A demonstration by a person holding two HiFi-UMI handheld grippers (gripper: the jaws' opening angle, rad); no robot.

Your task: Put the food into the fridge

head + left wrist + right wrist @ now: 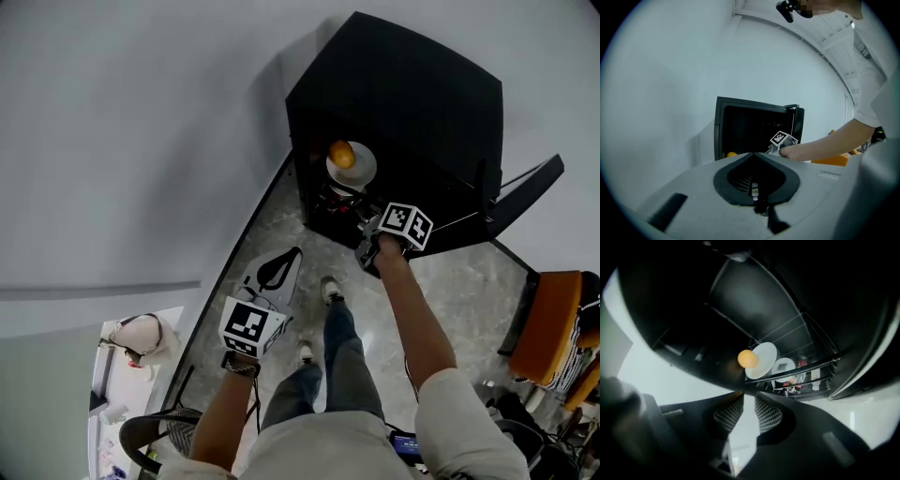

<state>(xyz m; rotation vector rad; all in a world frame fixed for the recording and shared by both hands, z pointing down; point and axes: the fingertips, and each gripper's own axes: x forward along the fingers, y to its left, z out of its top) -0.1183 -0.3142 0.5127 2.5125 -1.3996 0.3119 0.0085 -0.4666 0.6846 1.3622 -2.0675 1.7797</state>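
Closest to the lens, the right gripper [749, 401] is seen with its jaws a narrow gap apart; nothing is held, and only pale floor [450, 300] shows between the mesh pads. It is held just outside the open front of the fridge [403, 84], below the level of the upper shelf [820, 365]. The orange [748, 358] is found inside the fridge, set on the left edge of a white plate [766, 352], and the plate is placed at the left end of that shelf, close to its front edge. From the right gripper the orange is seen ahead and above, slightly left of the line of the jaws and well clear of them. A smaller white round item is seen just right of the plate, and small items are kept on a lower shelf. The door [525, 192] is swung wide to the right, so the front of the fridge is left unobstructed. A wall [141, 141] runs close along the fridge's left side, and a chair [548, 323] is placed on the floor to the right, beyond the door. The left gripper [753, 186] is kept low and well back from the fridge, its jaws brought together on nothing.
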